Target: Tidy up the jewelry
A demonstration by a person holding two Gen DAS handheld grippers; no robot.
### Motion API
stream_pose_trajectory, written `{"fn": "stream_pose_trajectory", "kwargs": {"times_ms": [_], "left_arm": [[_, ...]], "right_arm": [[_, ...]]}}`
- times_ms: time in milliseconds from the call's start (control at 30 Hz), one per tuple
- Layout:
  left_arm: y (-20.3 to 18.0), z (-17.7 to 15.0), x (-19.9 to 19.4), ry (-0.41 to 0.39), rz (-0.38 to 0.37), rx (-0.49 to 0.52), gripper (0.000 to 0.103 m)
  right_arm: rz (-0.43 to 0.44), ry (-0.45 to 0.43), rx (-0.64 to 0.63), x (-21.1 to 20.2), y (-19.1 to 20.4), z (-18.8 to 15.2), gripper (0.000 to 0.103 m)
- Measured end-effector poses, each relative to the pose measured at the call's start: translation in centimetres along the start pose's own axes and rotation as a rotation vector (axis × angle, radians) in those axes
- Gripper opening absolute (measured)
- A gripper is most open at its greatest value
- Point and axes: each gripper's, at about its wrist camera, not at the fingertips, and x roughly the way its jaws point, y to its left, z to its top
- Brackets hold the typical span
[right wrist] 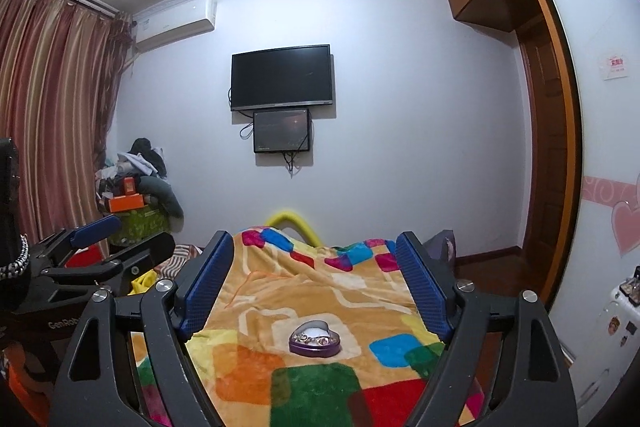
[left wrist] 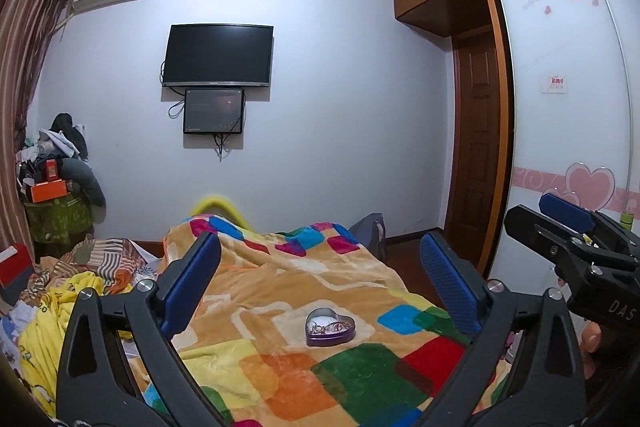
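Left wrist view shows your left gripper (left wrist: 320, 283) held nearly level above the heart-shaped tin (left wrist: 330, 327), jaws spread wide with nothing between them; your right gripper (right wrist: 316, 287) matches it (also spread and empty). That purple tin (right wrist: 315, 339) sits lidless on the colourful blanket (left wrist: 280, 367), rings lying inside on white lining.

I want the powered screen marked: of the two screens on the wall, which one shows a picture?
The smaller lower screen, hung just under the large TV: it shows a dim image, while the large one is plain black.
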Motion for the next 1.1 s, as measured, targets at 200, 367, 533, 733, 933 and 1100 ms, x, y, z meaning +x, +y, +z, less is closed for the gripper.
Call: {"fn": "stream_pose_trajectory", "kwargs": {"times_ms": [200,367,533,733,933,1100], "left_arm": [[-0.14,-0.10,0.21,0.013,-0.002,-0.001,0.100],[-0.07,-0.09,0.33,0.018,-0.007,-0.008,0.100],[-0.05,-0.05,0.44,0.020,-0.009,-0.009,0.101],[-0.08,-0.11,0.66,0.024,-0.011,-0.016,0.101],[-0.12,-0.19,0.82,0.025,-0.010,-0.016,0.102],[-0.16,-0.14,0.97,0.028,-0.017,-0.020,0.102]], "right_arm": [[0.001,0.013,-0.003,-0.53,-0.31,-0.60,0.080],[0.000,0.024,-0.002,-0.52,-0.41,-0.61,0.080],[-0.004,0.033,0.002,-0.57,-0.48,-0.67,0.080],[-0.005,0.043,0.007,-0.69,-0.53,-0.68,0.080],[-0.006,0.048,0.011,-0.68,-0.69,-0.64,0.080],[-0.005,0.053,0.014,-0.62,-0.83,-0.69,0.080]]}}
